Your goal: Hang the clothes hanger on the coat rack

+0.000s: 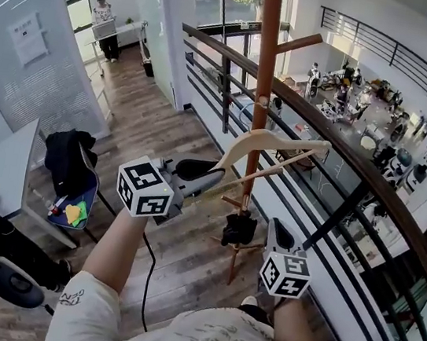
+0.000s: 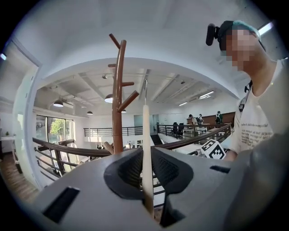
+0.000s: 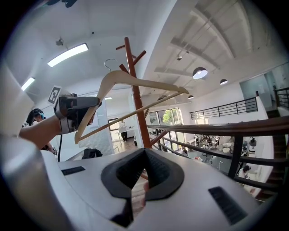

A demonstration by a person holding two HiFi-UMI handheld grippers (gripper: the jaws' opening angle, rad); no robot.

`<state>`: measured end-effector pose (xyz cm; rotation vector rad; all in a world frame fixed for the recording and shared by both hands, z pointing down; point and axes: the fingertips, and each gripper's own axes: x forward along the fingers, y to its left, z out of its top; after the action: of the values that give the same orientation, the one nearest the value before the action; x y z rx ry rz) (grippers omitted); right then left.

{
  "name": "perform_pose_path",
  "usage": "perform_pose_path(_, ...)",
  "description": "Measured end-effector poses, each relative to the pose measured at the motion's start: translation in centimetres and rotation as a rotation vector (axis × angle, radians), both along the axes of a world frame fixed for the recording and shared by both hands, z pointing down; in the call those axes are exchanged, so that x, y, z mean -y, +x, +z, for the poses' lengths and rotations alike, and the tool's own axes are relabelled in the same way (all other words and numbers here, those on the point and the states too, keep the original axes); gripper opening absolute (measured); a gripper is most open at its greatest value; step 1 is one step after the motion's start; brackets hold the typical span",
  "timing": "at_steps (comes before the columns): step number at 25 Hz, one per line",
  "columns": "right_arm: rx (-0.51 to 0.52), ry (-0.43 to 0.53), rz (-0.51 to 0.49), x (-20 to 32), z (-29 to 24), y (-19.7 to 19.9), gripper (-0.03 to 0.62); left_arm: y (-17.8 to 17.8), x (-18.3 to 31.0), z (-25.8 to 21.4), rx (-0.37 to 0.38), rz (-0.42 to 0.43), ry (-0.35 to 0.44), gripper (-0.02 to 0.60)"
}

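Note:
A pale wooden clothes hanger (image 1: 275,142) with a metal hook (image 3: 108,63) hangs in the air beside the brown coat rack (image 1: 265,70), level with its lower pegs. My left gripper (image 1: 216,176) is shut on the hanger's left end. In the left gripper view the hanger (image 2: 145,135) stands edge-on between the pads, with the coat rack (image 2: 118,103) just left of it. The right gripper view shows the hanger (image 3: 135,82), the left gripper (image 3: 83,108) and the coat rack (image 3: 134,94). My right gripper (image 1: 275,227) is lower, near the pole's foot, shut and holding nothing (image 3: 144,152).
A dark curved railing (image 1: 338,137) runs right behind the coat rack, with an open floor far below it. A chair with dark clothing (image 1: 71,164) and a white table (image 1: 7,167) stand at the left. A person (image 1: 104,22) stands far down the wooden corridor.

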<state>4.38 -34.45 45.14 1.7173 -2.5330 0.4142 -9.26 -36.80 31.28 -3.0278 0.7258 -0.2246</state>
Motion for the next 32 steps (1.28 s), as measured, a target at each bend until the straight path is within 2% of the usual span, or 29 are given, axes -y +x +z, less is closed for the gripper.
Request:
perform_pose_path(9, -0.005, 0.004, 0.035, 0.8, -0.4, 1.1, 0.0, 1.1, 2.3, -0.2, -0.026, 0.108, -0.046, 0.057)
perform_pose_path(15, -0.007, 0.004, 0.063, 1.0, -0.4, 1.8, 0.0, 2.1, 3.6, 0.0, -0.019, 0.145, -0.063, 0.057)
perform_pose_path(19, -0.011, -0.003, 0.078, 0.9, -0.1, 2.5, 0.0, 2.4, 4.2, 0.5, -0.045, 0.176, -0.098, 0.057)
perform_pose_path(32, -0.023, -0.012, 0.098, 0.6, 0.3, 3.0, 0.0, 2.2, 7.2, 4.0, -0.035, 0.155, -0.169, 0.057)
